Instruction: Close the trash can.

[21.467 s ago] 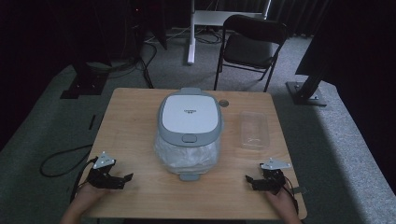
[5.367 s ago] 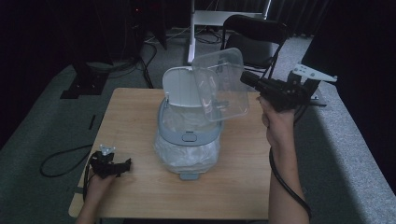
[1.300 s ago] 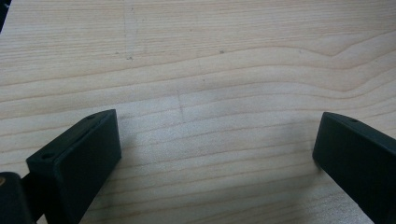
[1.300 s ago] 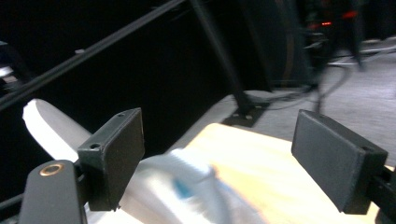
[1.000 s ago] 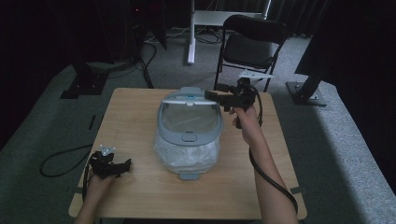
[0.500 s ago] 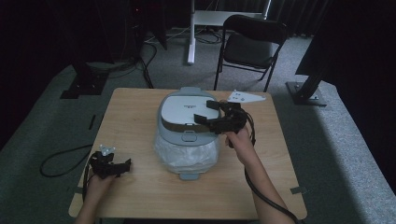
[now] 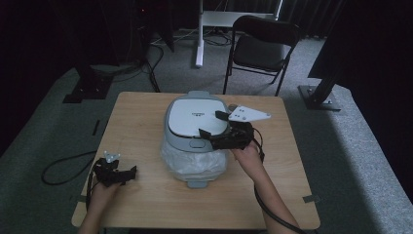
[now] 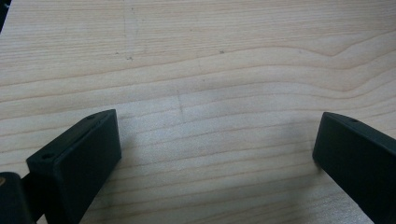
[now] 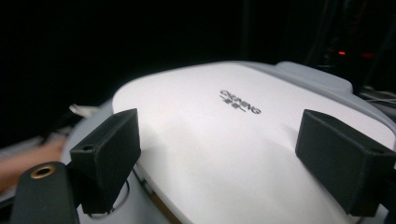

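Note:
A grey bin (image 7: 195, 141) with a white lid (image 7: 192, 114) stands in the middle of the wooden table (image 7: 141, 122). The lid is down. A translucent bag (image 7: 192, 165) bulges around the bin's lower part. My right gripper (image 7: 213, 125) hovers open at the lid's right front edge, jaws spread wide and pointing left. In the right gripper view the white lid (image 9: 224, 121) with its printed logo lies between and beyond the right gripper's (image 9: 226, 154) jaws. My left gripper (image 7: 130, 173) rests open near the table's front left, over bare wood (image 8: 210, 70), with nothing between the left gripper's (image 8: 215, 154) jaws.
A black folding chair (image 7: 260, 46) stands behind the table on grey carpet. A white stand's leg (image 7: 199, 34) is at the back. A black cable (image 7: 63, 168) loops off the table's left side. Bare wood lies to the right of the bin.
The lid, up 5.4 s ago and half raised 1.0 s ago, is down now. My right gripper, which then held a clear plastic box, came down over the lid with nothing in it.

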